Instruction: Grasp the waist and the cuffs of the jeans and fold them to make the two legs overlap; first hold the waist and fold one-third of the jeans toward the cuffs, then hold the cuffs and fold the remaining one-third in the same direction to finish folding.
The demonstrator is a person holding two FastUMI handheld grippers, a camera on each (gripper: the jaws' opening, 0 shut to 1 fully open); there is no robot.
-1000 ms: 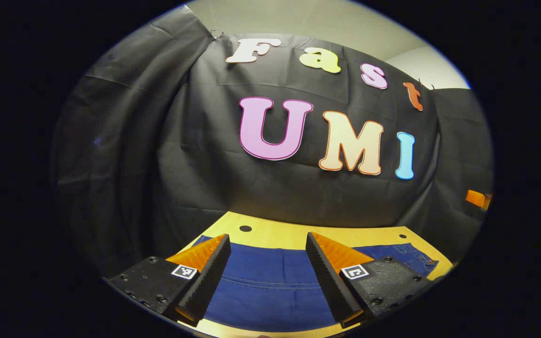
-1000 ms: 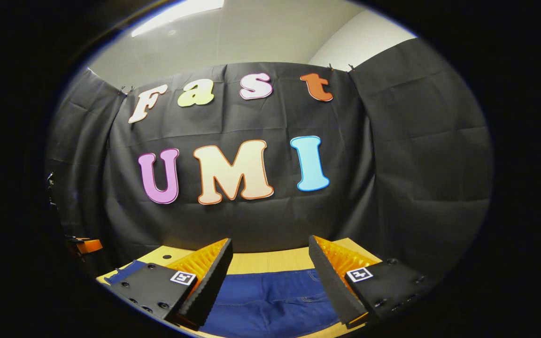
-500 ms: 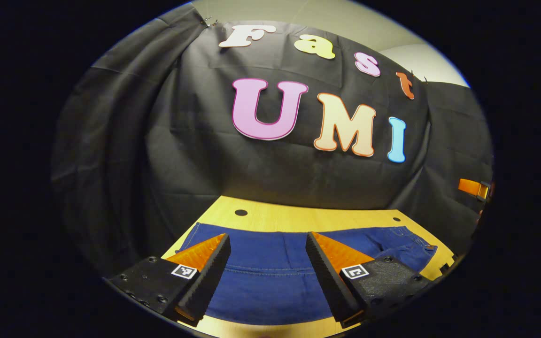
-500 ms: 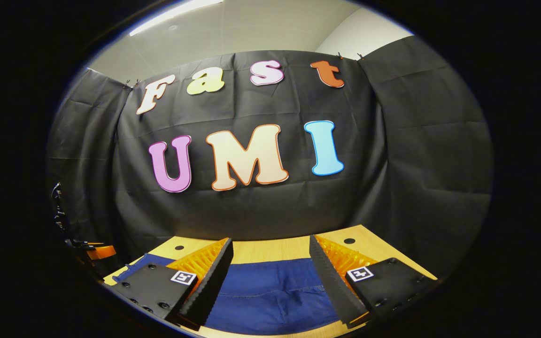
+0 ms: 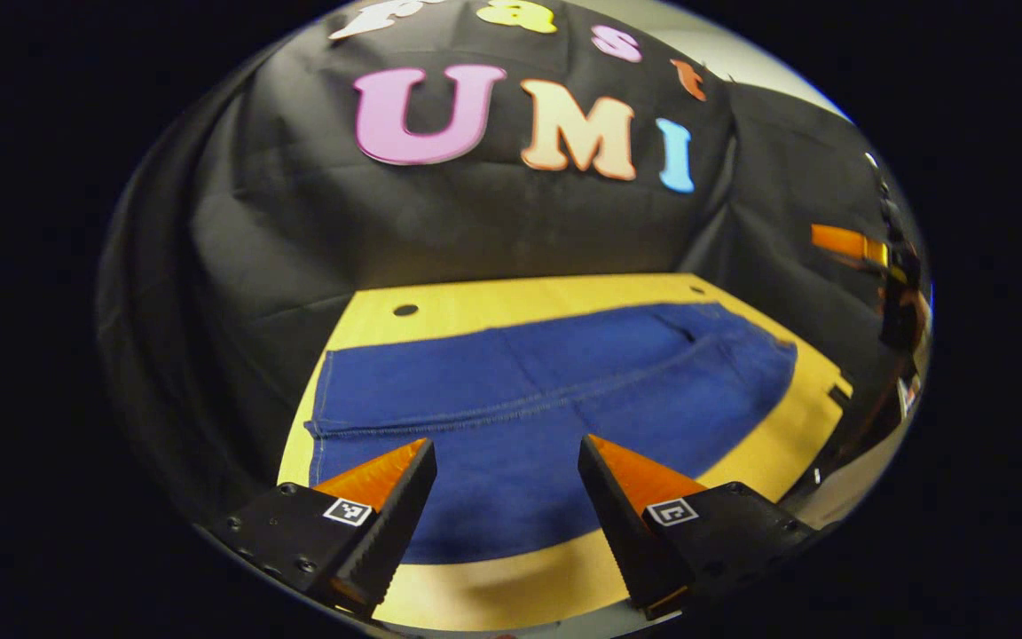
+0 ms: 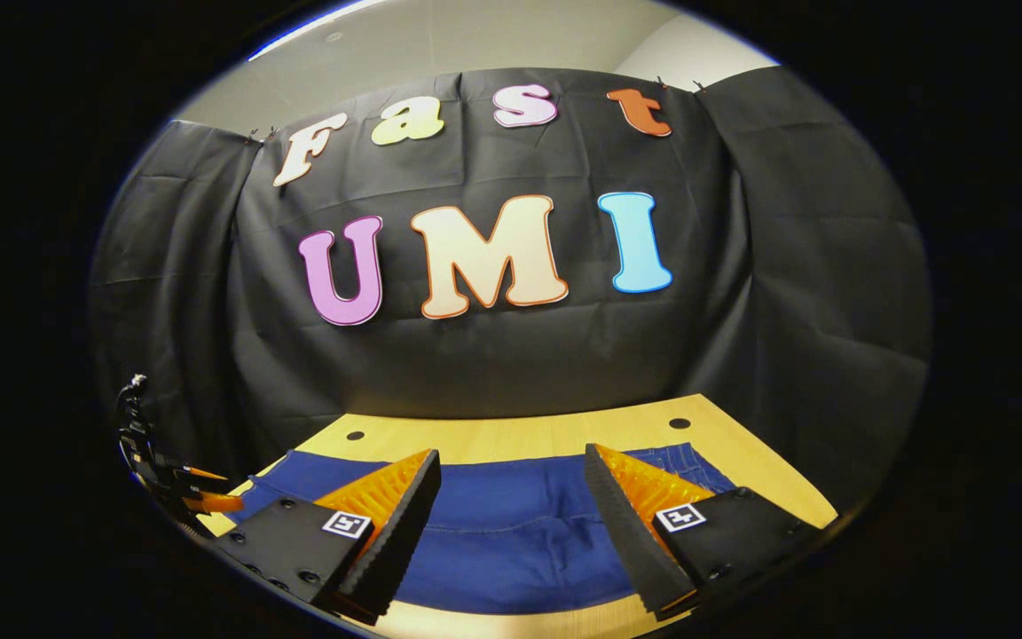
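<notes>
Jeans (image 5: pixel 546 399) of dark blue denim lay flat on the yellow wooden surface (image 5: pixel 493 297), spread sideways in front of the black cloth wall (image 5: pixel 298 222). In the left gripper view the left gripper (image 5: pixel 507 461) hung above the near edge of the denim, its fingers (image 5: pixel 387 497) wide apart and holding nothing (a stitched seam ran across the cloth just beyond them). In the right gripper view the right gripper (image 6: pixel 511 479) also stood over the jeans (image 6: pixel 511 541) with its fingers (image 6: pixel 396 524) spread open, not touching the cloth. The other gripper (image 6: pixel 178 484) showed at the left edge, beside the surface (image 6: pixel 511 435).
</notes>
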